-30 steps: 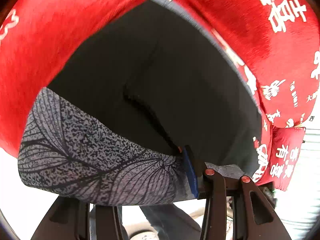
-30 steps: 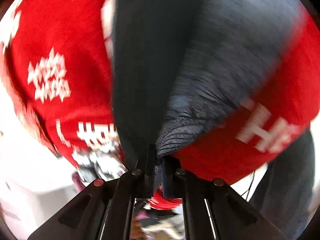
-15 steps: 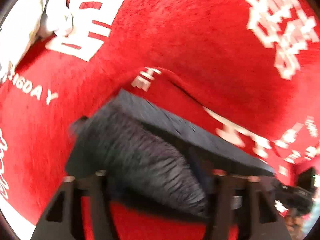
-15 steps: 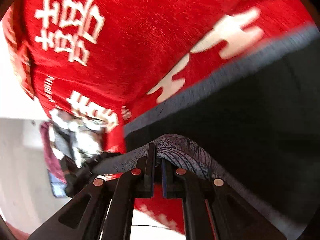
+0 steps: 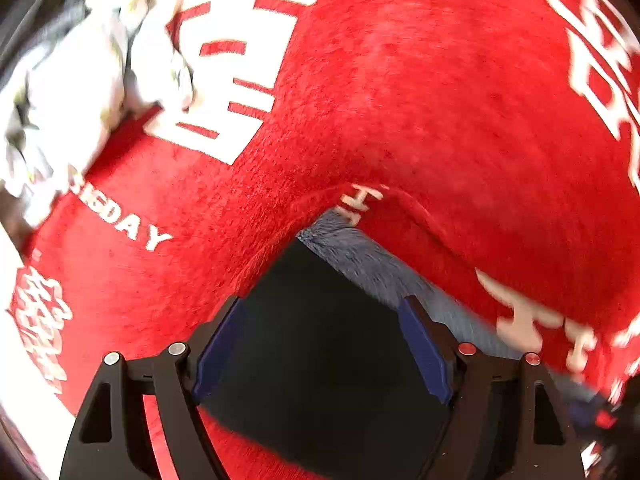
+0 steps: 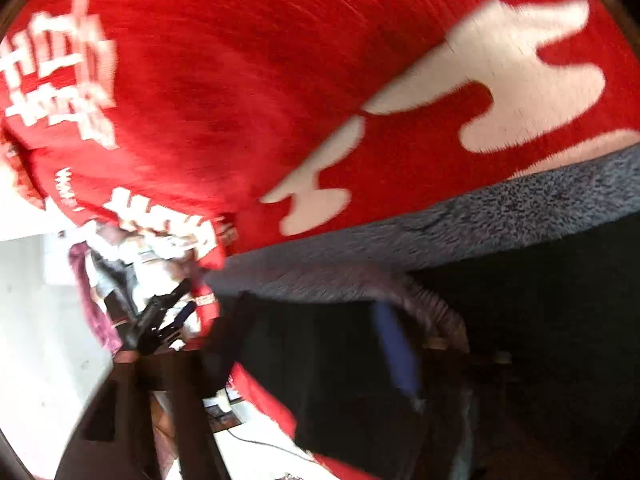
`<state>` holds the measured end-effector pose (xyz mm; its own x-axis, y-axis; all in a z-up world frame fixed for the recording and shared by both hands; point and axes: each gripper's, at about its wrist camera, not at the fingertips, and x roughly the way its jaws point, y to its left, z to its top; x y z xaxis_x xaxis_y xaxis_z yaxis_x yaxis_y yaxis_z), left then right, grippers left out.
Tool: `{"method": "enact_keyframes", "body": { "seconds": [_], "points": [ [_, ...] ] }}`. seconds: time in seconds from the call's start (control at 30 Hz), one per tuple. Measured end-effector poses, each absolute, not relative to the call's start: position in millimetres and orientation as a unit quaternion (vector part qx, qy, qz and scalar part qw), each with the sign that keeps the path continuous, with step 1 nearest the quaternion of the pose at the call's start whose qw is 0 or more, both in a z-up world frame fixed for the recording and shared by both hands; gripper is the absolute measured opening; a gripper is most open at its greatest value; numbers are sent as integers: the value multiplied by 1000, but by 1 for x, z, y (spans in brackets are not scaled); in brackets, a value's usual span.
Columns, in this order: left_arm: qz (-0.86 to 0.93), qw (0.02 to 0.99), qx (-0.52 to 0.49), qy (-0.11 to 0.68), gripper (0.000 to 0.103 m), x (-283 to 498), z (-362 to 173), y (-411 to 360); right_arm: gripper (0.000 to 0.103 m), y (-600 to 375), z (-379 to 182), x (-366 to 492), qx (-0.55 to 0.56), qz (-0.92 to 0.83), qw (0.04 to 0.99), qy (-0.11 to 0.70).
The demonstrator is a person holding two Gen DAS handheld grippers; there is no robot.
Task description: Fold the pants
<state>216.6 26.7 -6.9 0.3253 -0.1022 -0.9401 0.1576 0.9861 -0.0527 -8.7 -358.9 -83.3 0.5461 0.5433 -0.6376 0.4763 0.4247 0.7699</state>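
**Q:** What is in front of you?

**A:** I hold a two-finger tool in each hand, both low over a red blanket (image 5: pixel 420 92) printed with large white characters. It covers the surface I work on. The pants (image 5: pixel 320 360) lie on it: dark fabric with a grey, speckled band along one edge.

**Q:** Where exactly are the pants?

**A:** From my left tool, they fill the space between and below its fingers, and their corner points away from me toward the middle of the blanket. The grey band runs down along their right edge. From my right tool, the pants (image 6: pixel 520 320) take up the lower right, with the band along their top edge against the red.

**Q:** What are your tools doing?

**A:** My left gripper (image 5: pixel 320 344) has its jaws spread wide, blue pads facing each other, with nothing pinched between them. My right gripper (image 6: pixel 312 352) is blurred; one blue pad shows well apart from the other finger, so its jaws stand apart too.

**Q:** Anything else?

**A:** A crumpled white cloth (image 5: pixel 80 72) sits at the blanket's far left corner.
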Motion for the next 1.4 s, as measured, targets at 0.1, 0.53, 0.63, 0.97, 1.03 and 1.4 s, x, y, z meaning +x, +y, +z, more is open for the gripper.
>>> {"method": "enact_keyframes", "body": {
  "seconds": [0.1, 0.53, 0.63, 0.97, 1.03, 1.4],
  "points": [
    [-141, 789, 74, 594, 80, 174, -2, -4, 72, -362, -54, -31, 519, 37, 718, 462],
    [-448, 564, 132, 680, 80, -43, -59, -185, 72, -366, -58, -310, 566, -148, 674, 451],
    [-470, 533, 154, 687, 80, -74, -72, -206, 72, -346, -76, -370, 577, -197, 649, 455],
    [-483, 536, 165, 672, 80, -94, -84, -218, 51, -298, -172, -440, 691, -198, 575, 392],
    [-487, 535, 156, 672, 75, -94, -83, -219, 28, -297, -175, -442, 713, -184, 569, 367],
    [-503, 552, 90, 659, 54, -79, -28, -283, 14, -411, -44, -419, 689, -87, 664, 275]
  ]
}}
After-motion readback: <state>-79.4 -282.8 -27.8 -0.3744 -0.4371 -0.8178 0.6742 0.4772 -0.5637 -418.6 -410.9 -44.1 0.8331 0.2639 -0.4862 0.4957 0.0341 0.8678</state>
